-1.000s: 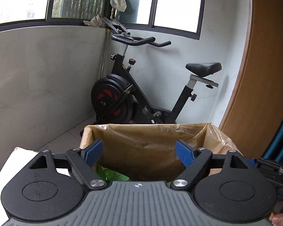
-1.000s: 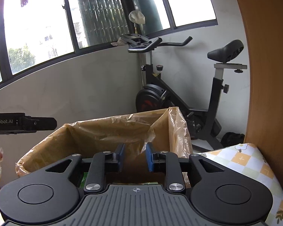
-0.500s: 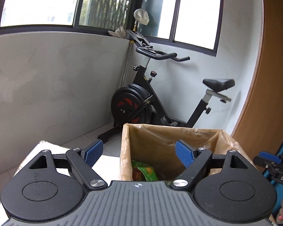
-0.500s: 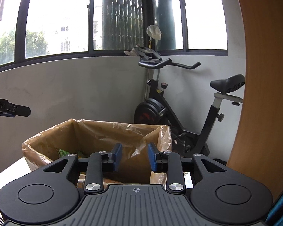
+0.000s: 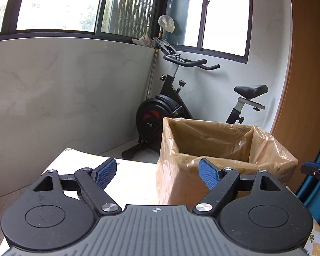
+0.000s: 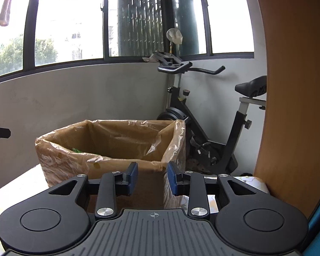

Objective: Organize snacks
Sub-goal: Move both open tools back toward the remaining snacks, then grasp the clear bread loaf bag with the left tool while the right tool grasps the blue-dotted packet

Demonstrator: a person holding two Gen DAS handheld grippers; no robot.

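A cardboard box lined with a brown plastic bag (image 5: 177, 183) stands on the pale tablecloth (image 5: 134, 183). My left gripper (image 5: 157, 163) hovers short of the box's near left corner, open wide, with nothing between its blue pads. In the right wrist view the box (image 6: 64, 162) sits ahead and to the left. A bit of a green snack packet (image 6: 75, 150) shows inside it. My right gripper (image 6: 152, 167) is open by a narrow gap in front of the box's near right corner, holding nothing. The rest of the box's contents are hidden by its walls.
A black exercise bike (image 5: 170, 111) stands on the floor behind the table, by the grey wall under the windows. A wooden panel (image 5: 305, 85) rises at the right. Part of the other gripper shows at the right edge (image 5: 315, 170).
Both grippers have pulled back from over the box. It now sits farther off, to the right in the left wrist view and to the left in the right wrist view. The right jaws widened slightly.
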